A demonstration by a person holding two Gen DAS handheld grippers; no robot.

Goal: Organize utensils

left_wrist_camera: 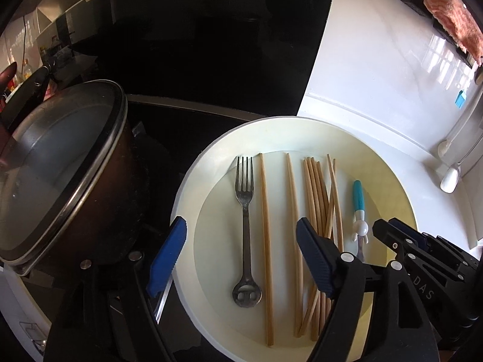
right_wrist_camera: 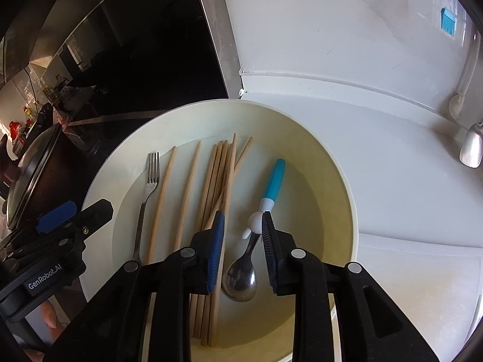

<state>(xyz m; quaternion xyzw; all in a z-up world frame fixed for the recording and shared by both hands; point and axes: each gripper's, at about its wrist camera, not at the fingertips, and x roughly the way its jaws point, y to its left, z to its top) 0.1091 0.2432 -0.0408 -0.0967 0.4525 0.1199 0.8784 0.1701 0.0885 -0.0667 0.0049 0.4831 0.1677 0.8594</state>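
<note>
A cream plate [left_wrist_camera: 271,123] [right_wrist_camera: 181,111] holds all the utensils. In the left wrist view a metal fork [left_wrist_camera: 247,211] and a single chopstick [left_wrist_camera: 265,226] lie between the wide-apart blue pads of my left gripper [left_wrist_camera: 241,256], which is open and touches neither. A second single chopstick [left_wrist_camera: 294,211] and a crossed bundle of chopsticks [left_wrist_camera: 317,196] lie to the right. In the right wrist view my right gripper [right_wrist_camera: 241,250] straddles the neck of a blue-handled spoon [right_wrist_camera: 273,181], which rests on the plate. Small gaps show at the pads, so it is open. The chopstick bundle [right_wrist_camera: 217,181] runs under its left finger.
A dark pot with a glass lid [left_wrist_camera: 60,166] stands just left of the plate on a black stove top [left_wrist_camera: 181,45]. White counter [left_wrist_camera: 377,90] extends to the right, with a pale ladle [right_wrist_camera: 471,147] near its edge. A pink cloth [left_wrist_camera: 446,15] hangs at the far right.
</note>
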